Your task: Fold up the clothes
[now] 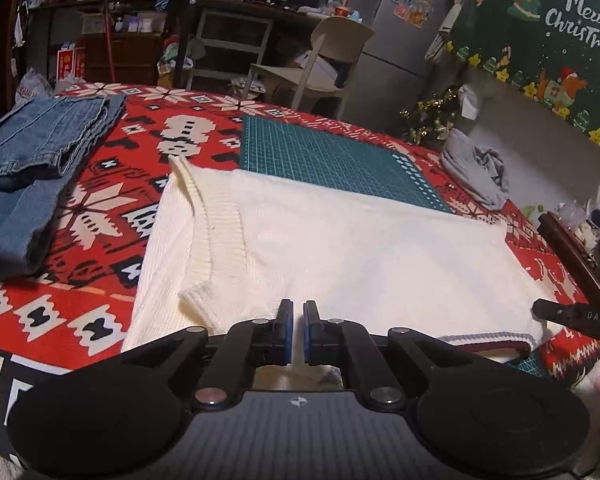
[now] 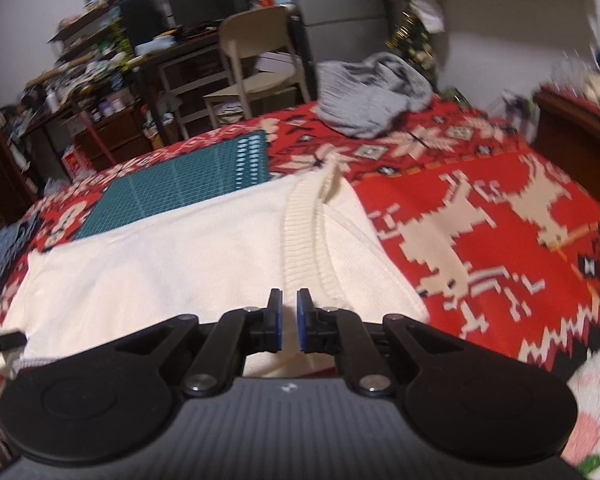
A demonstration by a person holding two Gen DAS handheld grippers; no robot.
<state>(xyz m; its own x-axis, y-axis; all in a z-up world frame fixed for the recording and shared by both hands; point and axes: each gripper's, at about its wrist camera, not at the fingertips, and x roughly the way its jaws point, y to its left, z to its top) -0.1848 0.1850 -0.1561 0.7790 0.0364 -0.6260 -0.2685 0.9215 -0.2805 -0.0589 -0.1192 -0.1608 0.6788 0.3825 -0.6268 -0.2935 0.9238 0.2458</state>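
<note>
A white knit sweater (image 1: 340, 248) lies flat on the red patterned cloth (image 1: 100, 208), its sleeves folded in over the body. Its striped hem (image 1: 484, 338) runs along the near edge. My left gripper (image 1: 298, 312) sits at that near edge, jaws almost together with white knit in the narrow gap. In the right wrist view the sweater (image 2: 180, 264) spreads ahead. My right gripper (image 2: 289, 300) is closed on its near edge the same way, beside the folded right sleeve (image 2: 304, 240). One finger (image 1: 560, 314) of the right gripper shows at the sweater's right corner.
Folded blue jeans (image 1: 32, 160) lie at the left. A green cutting mat (image 1: 332, 160) lies beyond the sweater. A crumpled grey garment (image 2: 372, 92) sits at the far right. A chair (image 1: 320, 64) and cluttered desks stand behind. A wooden edge (image 1: 572, 248) borders the right.
</note>
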